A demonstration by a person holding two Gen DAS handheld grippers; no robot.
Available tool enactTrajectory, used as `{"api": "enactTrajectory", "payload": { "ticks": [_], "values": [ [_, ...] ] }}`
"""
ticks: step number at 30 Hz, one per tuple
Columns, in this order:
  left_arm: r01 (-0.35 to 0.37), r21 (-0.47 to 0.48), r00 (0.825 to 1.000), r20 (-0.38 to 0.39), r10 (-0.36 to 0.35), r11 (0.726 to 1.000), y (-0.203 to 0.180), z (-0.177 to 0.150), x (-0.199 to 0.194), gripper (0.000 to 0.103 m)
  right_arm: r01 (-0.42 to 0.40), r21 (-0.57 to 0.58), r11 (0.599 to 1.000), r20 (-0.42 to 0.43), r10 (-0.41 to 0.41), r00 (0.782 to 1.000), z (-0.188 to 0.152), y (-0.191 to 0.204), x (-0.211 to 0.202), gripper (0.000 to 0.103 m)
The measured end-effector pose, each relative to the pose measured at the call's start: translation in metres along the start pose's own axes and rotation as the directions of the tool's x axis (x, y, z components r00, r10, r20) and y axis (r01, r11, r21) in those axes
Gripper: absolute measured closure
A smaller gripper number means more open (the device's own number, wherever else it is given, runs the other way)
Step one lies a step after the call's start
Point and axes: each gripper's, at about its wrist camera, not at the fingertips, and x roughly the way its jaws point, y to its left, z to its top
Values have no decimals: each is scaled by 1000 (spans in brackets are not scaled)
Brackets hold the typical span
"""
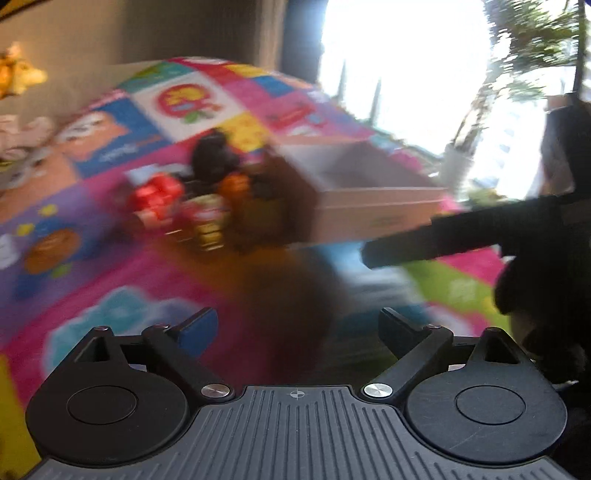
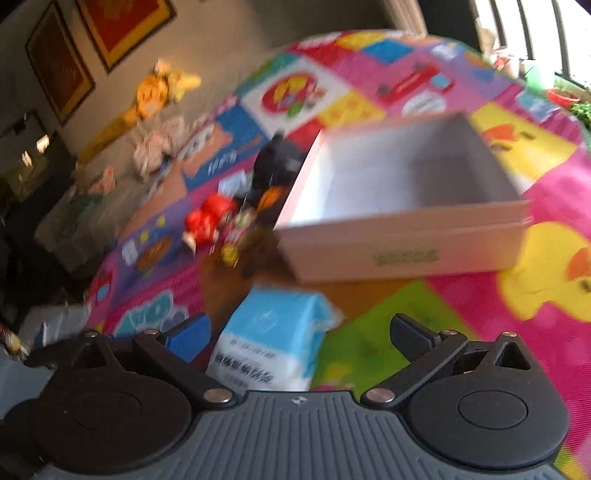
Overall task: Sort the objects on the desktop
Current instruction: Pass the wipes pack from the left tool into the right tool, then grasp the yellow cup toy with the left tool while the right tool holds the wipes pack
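Both views are motion-blurred. A white open box [image 2: 406, 206] lies on a colourful play mat [image 2: 517, 147]; it also shows in the left wrist view [image 1: 369, 206]. A pile of small objects [image 2: 229, 225], red, black and orange, sits left of the box, also seen in the left wrist view [image 1: 199, 199]. A light blue tissue pack [image 2: 273, 339] lies on the mat between the fingers of my right gripper [image 2: 299, 339], which is open. My left gripper [image 1: 295, 332] is open and empty above the mat. The other gripper's black arm [image 1: 480, 232] reaches in from the right.
A yellow plush toy [image 2: 155, 92] and crumpled cloths [image 2: 159, 144] lie by the wall at the mat's far left. Framed pictures [image 2: 110, 33] hang on the wall. A bright window with plants [image 1: 517, 74] is beyond the mat.
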Motion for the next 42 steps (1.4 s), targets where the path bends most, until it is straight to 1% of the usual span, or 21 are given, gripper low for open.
{"api": "enactTrajectory", "payload": {
  "ticks": [2,4,7,8,12,14,17,19,21,23,25,26,29,31,33,35,36,37,38,40,42],
  "values": [
    [-63,-44,998,-15,62,997,13,1,0,6,17,-60,998,-11,-17,1000,-5,16,14,14],
    [-110,-74,994,-3,110,991,22,7,3,6,11,-137,991,-39,-17,999,-11,30,23,34],
    [-129,-70,990,54,133,989,23,25,14,6,3,-188,982,-32,-9,999,-17,30,18,42],
    [-126,-55,989,74,130,991,20,32,21,9,16,-194,981,-22,-21,1000,-17,25,13,43],
    [-124,43,987,106,119,991,4,57,62,29,140,-193,971,42,-135,990,-18,-4,-7,43],
    [-125,71,988,102,117,990,0,66,87,32,184,-183,966,64,-175,982,-20,-18,-16,43],
    [-119,26,990,75,116,993,4,78,118,41,199,-150,968,76,-189,979,-19,-36,-24,41],
    [-113,-8,991,65,113,994,10,83,132,42,197,-136,971,90,-185,978,-20,-44,-29,34],
    [-97,-31,994,56,99,995,16,86,140,43,195,-120,973,139,-178,974,-14,-50,-36,28],
    [-95,-30,993,67,96,995,16,86,142,44,208,-82,975,214,-186,959,-3,-57,-46,26],
    [-87,-29,994,71,89,996,18,84,141,56,223,-38,974,280,-204,938,10,-67,-54,23],
    [-82,-32,994,69,84,996,18,83,140,59,240,-15,971,306,-224,925,18,-73,-53,22],
    [-93,-26,993,70,95,995,19,78,132,60,283,40,958,344,-279,897,41,-92,-40,19],
    [-92,-23,994,62,93,996,19,72,122,60,293,65,954,316,-298,900,57,-106,-22,19],
    [-63,-32,997,47,64,998,20,63,106,60,313,57,948,282,-316,906,71,-112,-3,19],
    [-32,-37,999,35,33,999,19,51,88,60,314,29,949,250,-311,917,82,-115,16,23],
    [-19,-38,999,31,21,999,18,44,79,59,302,11,953,237,-296,925,84,-114,21,32],
    [-7,-38,1000,29,8,999,16,37,70,59,279,-17,960,220,-268,938,88,-111,28,34],
    [1,-39,1000,24,0,999,15,32,65,58,282,-36,959,216,-268,939,89,-106,33,34],
    [14,-46,1000,13,-13,999,13,21,55,55,302,-92,949,230,-275,934,89,-92,44,34],
    [8,-49,1000,0,-8,999,11,15,50,47,266,-144,953,226,-230,947,87,-81,52,34]
  ]
}}
